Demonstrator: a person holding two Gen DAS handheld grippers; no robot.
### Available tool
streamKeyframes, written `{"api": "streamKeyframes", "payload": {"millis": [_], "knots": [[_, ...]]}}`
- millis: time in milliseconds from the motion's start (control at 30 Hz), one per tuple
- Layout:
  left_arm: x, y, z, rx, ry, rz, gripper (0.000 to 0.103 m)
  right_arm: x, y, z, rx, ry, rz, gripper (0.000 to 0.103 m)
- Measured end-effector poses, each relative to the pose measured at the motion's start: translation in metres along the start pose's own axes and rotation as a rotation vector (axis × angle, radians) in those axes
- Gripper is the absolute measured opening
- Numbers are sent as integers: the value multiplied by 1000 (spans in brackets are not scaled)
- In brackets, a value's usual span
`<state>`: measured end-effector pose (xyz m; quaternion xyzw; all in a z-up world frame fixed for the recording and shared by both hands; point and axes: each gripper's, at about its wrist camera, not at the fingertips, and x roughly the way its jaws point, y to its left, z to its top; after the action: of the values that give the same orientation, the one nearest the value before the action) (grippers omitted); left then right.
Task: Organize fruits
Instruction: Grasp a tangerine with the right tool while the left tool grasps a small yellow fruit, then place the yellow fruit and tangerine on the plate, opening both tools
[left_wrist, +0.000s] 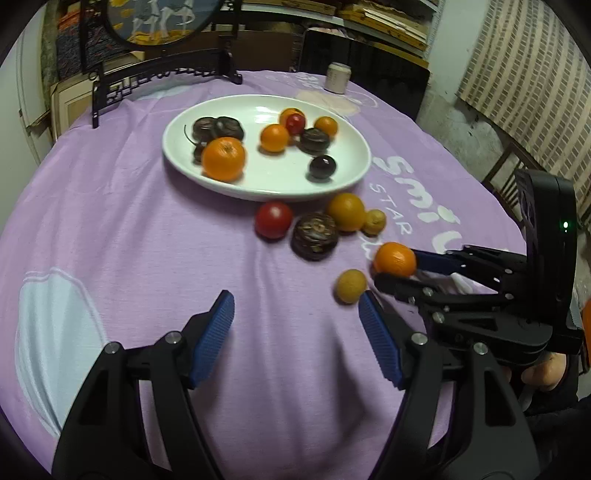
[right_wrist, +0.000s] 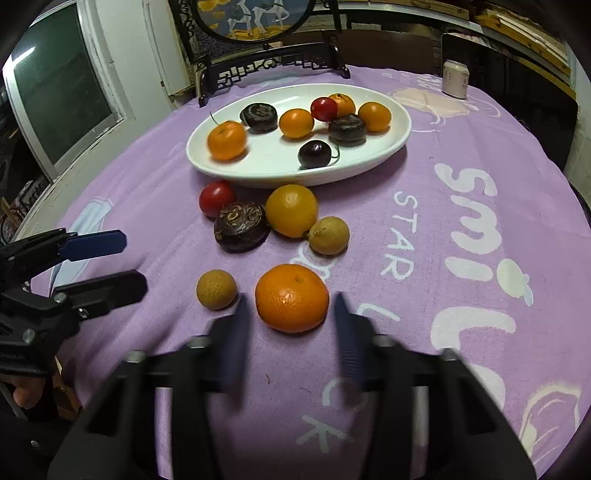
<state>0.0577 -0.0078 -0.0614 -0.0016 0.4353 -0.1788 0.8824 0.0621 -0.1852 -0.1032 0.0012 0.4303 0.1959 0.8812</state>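
Picking loose orange (right_wrist: 291, 297) – right gripper (right_wrist: 291, 332) jaws astride it, pads not pressing yet; left gripper (left_wrist: 295, 332) open, empty. Next: close, carry to plate (right_wrist: 399, 136).

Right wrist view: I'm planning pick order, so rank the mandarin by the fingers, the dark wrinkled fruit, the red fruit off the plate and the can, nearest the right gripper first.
1. mandarin, between the right gripper fingertips.
2. dark wrinkled fruit, farther back, left.
3. red fruit, beside the plate rim.
4. can, far right corner.
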Motion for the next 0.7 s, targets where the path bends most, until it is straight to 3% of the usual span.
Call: {"api": "streamKeyframes", "payload": {"millis": [200, 367, 400, 467, 533, 700], "knots": [[7, -22, 1, 45, 29, 3, 72, -12, -15, -7, 47, -24, 31, 38], [21, -40, 5, 84, 47, 8, 68, -36, -35, -17, 85, -64, -10, 38], [27, -44, 6, 89, 58, 11, 65, -40, -38, -19, 90, -69, -15, 38], [38, -47, 7, 90, 82, 13, 47, -45, -43, -24, 100, -73, -18, 38], [50, -48, 8, 83, 111, 19, 37, -48, -47, -27, 110, -74, -18, 38], [55, -50, 10, 98, 89, 62, 24, -49, -52, -31, 132, -68, -5, 38]]}}
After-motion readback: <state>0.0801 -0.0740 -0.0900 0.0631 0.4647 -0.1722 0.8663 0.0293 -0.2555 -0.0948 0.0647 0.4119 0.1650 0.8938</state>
